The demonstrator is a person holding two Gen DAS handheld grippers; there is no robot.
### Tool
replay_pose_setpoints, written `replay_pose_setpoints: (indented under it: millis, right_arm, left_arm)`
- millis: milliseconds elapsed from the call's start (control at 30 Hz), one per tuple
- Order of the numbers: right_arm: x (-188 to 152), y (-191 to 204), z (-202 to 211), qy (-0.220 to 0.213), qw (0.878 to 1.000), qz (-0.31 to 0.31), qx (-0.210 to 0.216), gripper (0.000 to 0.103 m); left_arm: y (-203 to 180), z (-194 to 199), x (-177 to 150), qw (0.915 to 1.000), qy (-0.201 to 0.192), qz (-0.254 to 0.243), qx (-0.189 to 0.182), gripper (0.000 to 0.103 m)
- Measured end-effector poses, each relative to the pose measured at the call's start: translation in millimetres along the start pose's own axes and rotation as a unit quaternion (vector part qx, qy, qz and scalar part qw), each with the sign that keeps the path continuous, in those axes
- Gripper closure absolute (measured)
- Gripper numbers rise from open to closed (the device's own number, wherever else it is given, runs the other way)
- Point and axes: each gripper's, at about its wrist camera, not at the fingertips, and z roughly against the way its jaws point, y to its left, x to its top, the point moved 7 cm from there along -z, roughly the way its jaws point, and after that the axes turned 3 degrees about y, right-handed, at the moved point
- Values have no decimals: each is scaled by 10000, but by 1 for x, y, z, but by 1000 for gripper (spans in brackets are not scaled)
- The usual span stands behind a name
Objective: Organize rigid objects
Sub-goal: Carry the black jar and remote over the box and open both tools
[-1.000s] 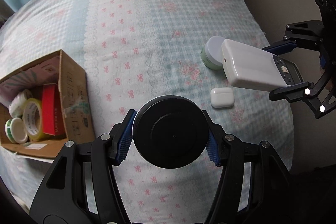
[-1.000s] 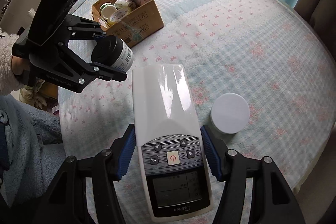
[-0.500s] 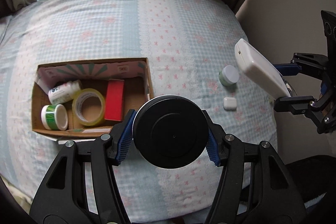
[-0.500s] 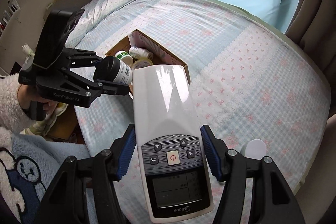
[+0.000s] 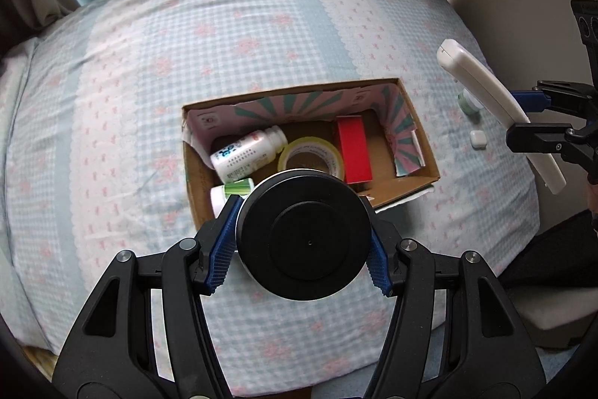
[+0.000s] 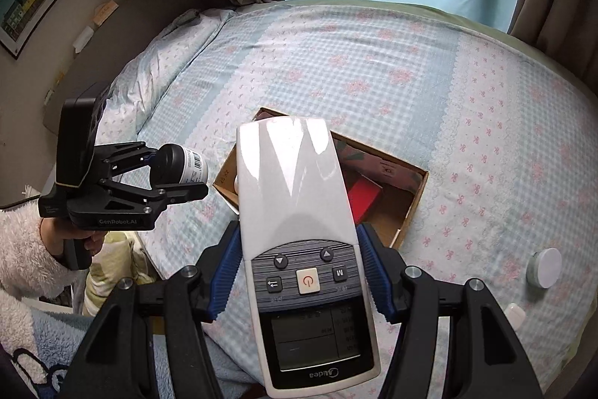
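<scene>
Left gripper [image 5: 302, 242] clamping black jar [image 5: 303, 236], above box [image 5: 418, 152]

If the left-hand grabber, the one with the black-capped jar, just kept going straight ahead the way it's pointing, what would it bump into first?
Probably the cardboard box on the bed. The left gripper is clamped on the black-lidded jar and aims at the box's near edge, where the tape roll and a green-striped jar lie. Depth is unclear, so the exact contact point is uncertain.
</scene>
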Motion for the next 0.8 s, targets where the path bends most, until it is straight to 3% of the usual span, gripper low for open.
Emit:
replay_pose_setpoints:
  millis: [233,500,800]
  right_arm:
    - [23,-2,-64,406,9984,-396,-78,46]
    - [34,-21,-126,987,9933,-595,-70,46]
    - [29,-61,-184,1427,9845,-1015,-80,47]
  left_arm:
    - [26,-46,12,9989,325,-314,-122,47]
    - [20,-109,21,9949,585,-796,-200,47]
    - [8,-159,8,9885,961,-1149,-226,47]
